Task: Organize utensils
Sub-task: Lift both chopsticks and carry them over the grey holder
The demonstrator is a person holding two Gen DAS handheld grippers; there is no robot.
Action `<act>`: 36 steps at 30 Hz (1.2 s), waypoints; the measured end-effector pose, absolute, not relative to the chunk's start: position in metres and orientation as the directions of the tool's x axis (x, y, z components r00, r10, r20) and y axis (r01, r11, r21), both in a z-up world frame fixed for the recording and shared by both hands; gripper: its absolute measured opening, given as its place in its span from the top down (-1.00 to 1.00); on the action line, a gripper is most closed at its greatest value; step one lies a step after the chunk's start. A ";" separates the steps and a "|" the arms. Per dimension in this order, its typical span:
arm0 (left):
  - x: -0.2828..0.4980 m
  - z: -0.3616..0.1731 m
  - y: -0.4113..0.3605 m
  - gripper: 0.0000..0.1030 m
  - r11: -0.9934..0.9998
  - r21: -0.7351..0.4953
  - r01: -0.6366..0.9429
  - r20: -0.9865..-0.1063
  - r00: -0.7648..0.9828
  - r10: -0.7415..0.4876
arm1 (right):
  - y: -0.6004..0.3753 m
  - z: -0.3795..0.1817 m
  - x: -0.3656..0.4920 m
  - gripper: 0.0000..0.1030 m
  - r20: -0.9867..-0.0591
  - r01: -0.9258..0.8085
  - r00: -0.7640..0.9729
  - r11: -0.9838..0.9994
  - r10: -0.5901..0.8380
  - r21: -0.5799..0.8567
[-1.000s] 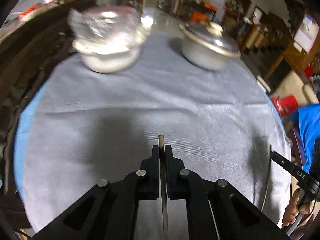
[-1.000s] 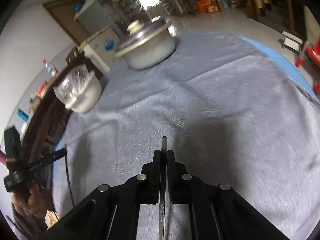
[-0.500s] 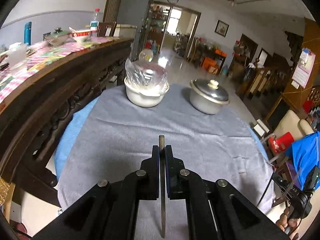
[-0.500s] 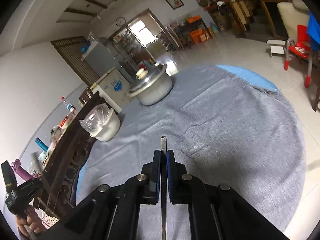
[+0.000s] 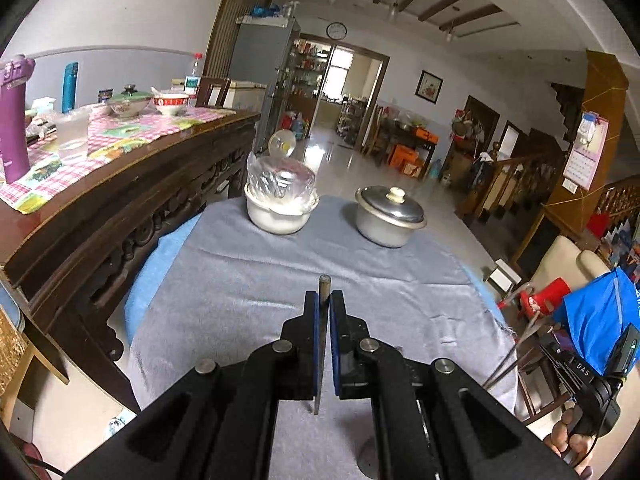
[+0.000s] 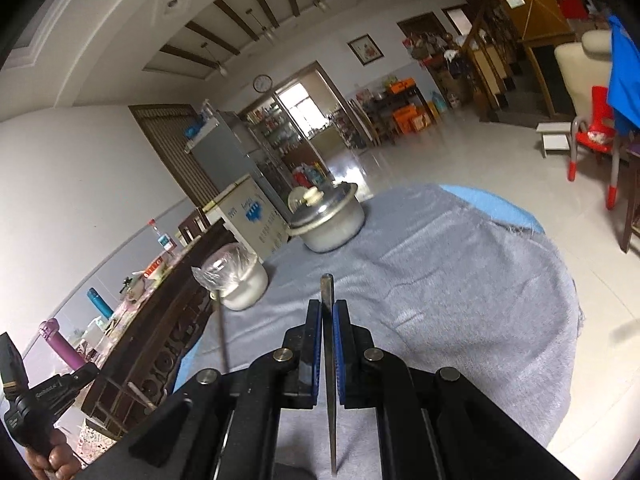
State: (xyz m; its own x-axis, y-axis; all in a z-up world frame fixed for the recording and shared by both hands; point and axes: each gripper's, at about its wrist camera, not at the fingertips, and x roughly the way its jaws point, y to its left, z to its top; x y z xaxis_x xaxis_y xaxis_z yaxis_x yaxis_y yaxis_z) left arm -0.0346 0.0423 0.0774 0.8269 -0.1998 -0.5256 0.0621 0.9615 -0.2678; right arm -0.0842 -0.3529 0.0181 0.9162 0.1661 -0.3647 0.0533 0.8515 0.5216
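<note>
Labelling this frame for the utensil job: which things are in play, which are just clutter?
In play:
- left gripper, shut on a thin metal utensil
- right gripper, shut on another utensil

Clutter:
- white pot with plastic bag
- lidded metal pot
- grey cloth
- sideboard with purple flask, bowls, cup

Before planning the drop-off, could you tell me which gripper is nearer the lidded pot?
Right gripper, probably: the pot lies ahead of it, slightly left. From the left gripper it sits ahead-right.

Each thin metal utensil is hiding most of its length between the fingers, leaving its working end impossible to identify.
</note>
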 end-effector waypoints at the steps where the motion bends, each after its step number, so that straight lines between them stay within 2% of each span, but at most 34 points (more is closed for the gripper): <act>1: -0.038 0.080 0.042 0.90 0.961 -0.269 0.064 -0.520 0.830 -0.201 | -0.352 0.020 -0.087 0.88 -0.359 0.051 0.919 0.853 0.164 0.520; 11: -0.066 0.093 0.035 0.90 0.969 -0.237 0.070 -0.498 0.848 -0.183 | -0.343 0.042 -0.113 0.88 -0.302 0.024 0.942 0.868 0.146 0.497; 23: -0.089 0.095 0.026 0.90 0.989 -0.146 0.008 -0.501 0.861 -0.081 | -0.336 0.054 -0.129 0.88 -0.286 0.007 0.947 0.880 0.147 0.475; 36: -0.118 0.111 0.022 0.90 0.991 -0.131 0.033 -0.459 0.884 -0.090 | -0.321 0.074 -0.157 0.88 -0.231 -0.029 0.962 0.895 0.146 0.445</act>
State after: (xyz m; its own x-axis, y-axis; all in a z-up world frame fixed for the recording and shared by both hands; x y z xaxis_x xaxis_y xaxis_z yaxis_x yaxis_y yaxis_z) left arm -0.1181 0.0224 0.1111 0.8838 -0.0901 -0.4590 0.0328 0.9908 -0.1314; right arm -0.1573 -0.3212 0.0736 0.9618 0.1461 -0.2315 -0.0289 0.8952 0.4448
